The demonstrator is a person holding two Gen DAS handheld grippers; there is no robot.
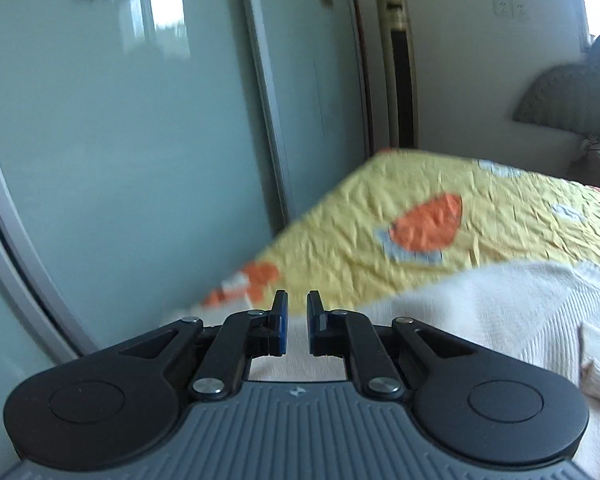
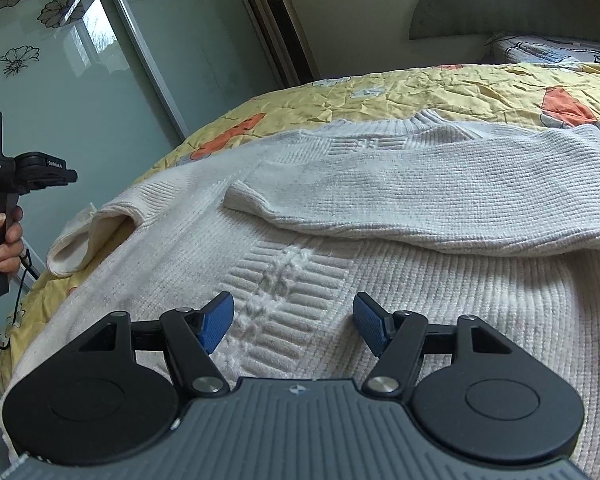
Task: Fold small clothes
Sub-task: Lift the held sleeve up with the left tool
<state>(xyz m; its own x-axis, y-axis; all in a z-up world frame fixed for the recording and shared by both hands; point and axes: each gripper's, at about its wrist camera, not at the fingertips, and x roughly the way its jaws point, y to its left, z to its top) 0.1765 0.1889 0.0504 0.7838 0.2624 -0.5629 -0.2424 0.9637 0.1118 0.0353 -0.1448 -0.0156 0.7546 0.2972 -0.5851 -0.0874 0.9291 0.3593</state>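
Note:
A white knit sweater (image 2: 380,280) lies flat on the yellow bedspread (image 2: 420,92). Its right sleeve (image 2: 420,196) is folded across the chest; the left sleeve (image 2: 100,232) lies near the bed's left edge. My right gripper (image 2: 293,320) is open and empty, hovering over the sweater's lower middle. My left gripper (image 1: 298,322) has its jaws a narrow gap apart and empty, above the sweater's edge (image 1: 480,312). It also shows at the far left of the right wrist view (image 2: 66,176), held off the bed's side, apart from the sweater.
Frosted sliding wardrobe doors (image 2: 80,92) with flower prints stand left of the bed. A tall floor air conditioner (image 2: 284,24) stands in the corner. A grey headboard (image 2: 500,4) and pillow (image 2: 540,50) are at the far right. A cable (image 2: 16,312) hangs from the left handle.

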